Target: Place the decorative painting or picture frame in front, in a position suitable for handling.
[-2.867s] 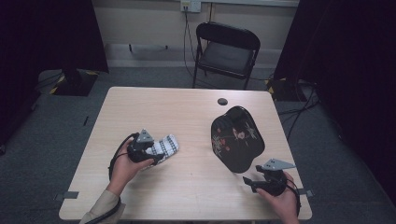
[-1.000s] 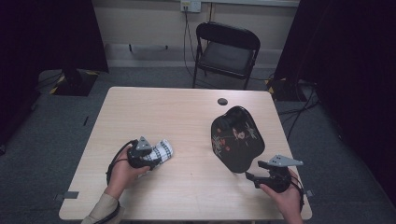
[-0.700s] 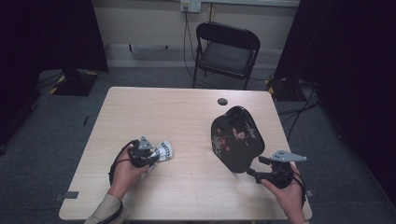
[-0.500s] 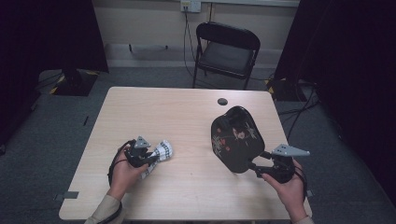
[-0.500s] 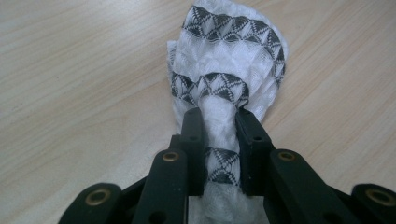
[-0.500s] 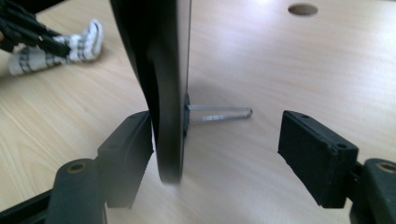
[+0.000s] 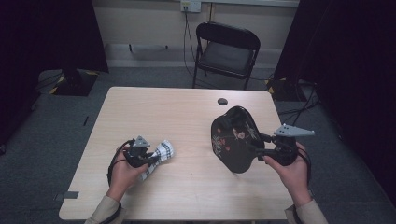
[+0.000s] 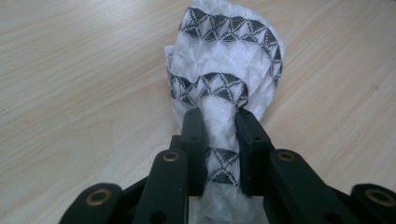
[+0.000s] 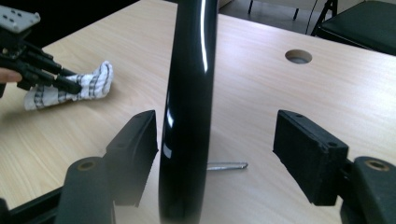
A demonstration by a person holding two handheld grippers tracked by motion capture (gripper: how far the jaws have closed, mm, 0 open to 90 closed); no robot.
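Left gripper (image 7: 152, 158) was shut tight on the cloth (image 8: 224, 60). Its jaws pinched a bunched fold of it, and the rest of the cloth lay on the table (image 7: 187, 112) just beyond the tips. The cloth was at the near left of the table, its free end pointing right toward the tray (image 7: 233, 140).

The tray was right of centre and well apart from the cloth, with bare tabletop between them. It was tipped up on edge, long axis near upright. The decorated face was turned left and toward the person, so toward the cloth side.

Right gripper (image 7: 254, 150) was at the tray's right rim. Its jaws stood wide and had just been closing with the rim between them. In the right gripper view one jaw was at or just beside the rim and the other clearly off it, so this was not a two-sided clamp yet. I couldn't tell whether the near jaw actually touched.

Judgement: the next move looks like cloth to tray face, a rightward travel for the left hand. The right grip would need firming first, or the tray could tip.
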